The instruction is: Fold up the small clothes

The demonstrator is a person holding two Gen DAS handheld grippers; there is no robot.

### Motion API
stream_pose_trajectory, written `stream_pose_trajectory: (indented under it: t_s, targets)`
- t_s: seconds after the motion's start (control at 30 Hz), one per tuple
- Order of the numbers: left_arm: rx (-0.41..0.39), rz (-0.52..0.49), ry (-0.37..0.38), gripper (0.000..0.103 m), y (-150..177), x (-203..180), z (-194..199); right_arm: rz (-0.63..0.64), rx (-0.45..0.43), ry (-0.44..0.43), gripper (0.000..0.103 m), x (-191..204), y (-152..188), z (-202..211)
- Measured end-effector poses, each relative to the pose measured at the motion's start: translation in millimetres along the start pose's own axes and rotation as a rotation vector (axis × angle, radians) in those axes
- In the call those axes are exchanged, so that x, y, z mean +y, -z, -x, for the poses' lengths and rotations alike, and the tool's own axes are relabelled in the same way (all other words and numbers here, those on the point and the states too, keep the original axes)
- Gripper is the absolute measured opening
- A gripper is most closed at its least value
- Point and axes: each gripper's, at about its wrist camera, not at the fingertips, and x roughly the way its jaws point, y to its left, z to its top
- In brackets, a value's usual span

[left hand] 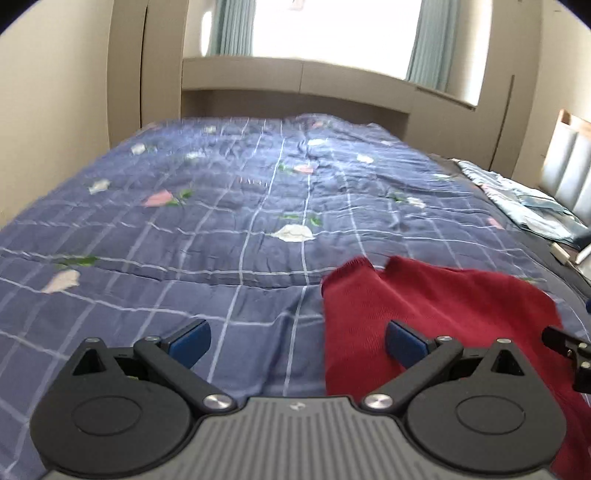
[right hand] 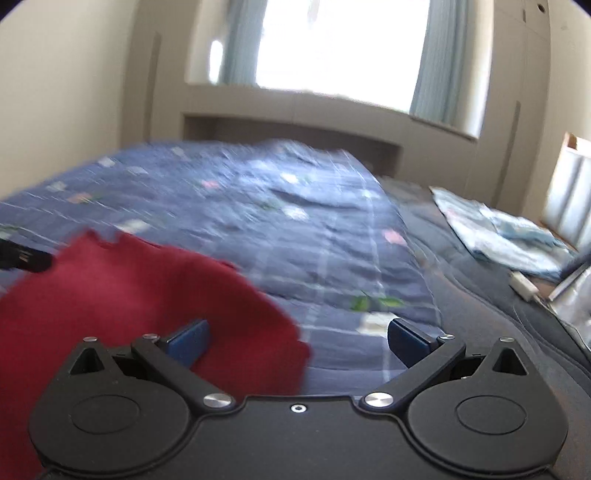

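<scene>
Your left gripper (left hand: pixel 298 341) & right gripper (right hand: pixel 298 341) both gape wide, gripping nothing. Red garment (left hand: pixel 424 314) lies flat on the quilt (left hand: pixel 221 221), between both grippers, cuffed end pointing toward the window (left hand: pixel 332 29). Only right view shows the charger (right hand: pixel 522 285) right of garment.

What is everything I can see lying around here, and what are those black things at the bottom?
Dark red knitted garment: one, dark red, lying on the quilt between the two tongs.
Blue checked quilt with flower print: one, blue with white lines and pink and white flowers, covering the bed.
Pale blue patterned cloth: one, light blue and white, crumpled at the bed's far right.
Small white block: one, white, at the right edge of the bed.
Light teal curtains: two, teal, beside the bright window.
Left tongs: one, black with blue pads, open above the garment's left edge.
Right tongs: one, black with blue pads, open above its right edge.
</scene>
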Motion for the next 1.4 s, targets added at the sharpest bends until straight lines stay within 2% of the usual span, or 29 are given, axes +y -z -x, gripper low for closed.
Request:
stream_pose_trajectory:
  t_s: [0.1,0.2,0.27,0.4,0.47,0.57,0.7,0.8,0.87,0.97,1.07,1.17,1.4]
  targets:
    - [0.039,0.042,-0.017,0.103,1.7,3.5,-28.4,-0.044,0.066,0.063,0.102,-13.2,14.4,-23.6]
    - [0.052,0.061,-0.004,0.103,14.9,7.8,-48.7,-0.193,0.085,-0.011,0.102,-36.9,32.0,-34.0]
    - [0.011,0.056,0.001,0.103,21.4,9.4,-51.5,-0.195,0.084,-0.016,0.102,-37.6,31.0,-33.5]
    - [0.037,0.054,0.020,0.103,12.4,13.1,-52.3,-0.199,0.055,-0.016,0.102,-36.7,26.3,-20.8]
    - [0.045,0.051,0.018,0.103,5.8,14.4,-44.5,-0.231,0.032,-0.006,0.102,-35.3,22.6,-1.1]
    - [0.032,0.049,0.027,0.103,2.4,15.7,-19.2,-0.265,0.016,-0.053,0.102,-26.3,22.6,33.6]
    - [0.050,0.013,0.103,0.103,17.9,9.1,24.1,-0.244,0.024,-0.153,0.102,-5.4,33.5,70.6]
    - [0.065,-0.037,0.131,0.103,39.0,-0.4,46.2,-0.215,0.064,-0.169,0.102,9.9,52.3,86.7]
    - [0.058,-0.060,0.138,0.102,54.2,-3.8,54.2,-0.195,0.092,-0.146,0.102,16.4,70.2,88.9]
    - [0.054,-0.026,0.136,0.102,67.6,-1.8,54.8,-0.301,0.102,-0.160,0.102,9.2,82.4,90.5]
    - [0.090,0.046,0.150,0.102,65.9,4.2,53.0,-0.349,0.119,-0.152,0.102,8.5,83.3,90.2]
    - [0.100,0.033,0.148,0.102,63.9,5.6,53.7,-0.322,0.107,-0.135,0.102,13.7,84.2,94.2]
    - [0.103,0.007,0.153,0.102,64.3,5.5,55.4,-0.356,0.108,-0.150,0.103,8.0,86.4,92.7]
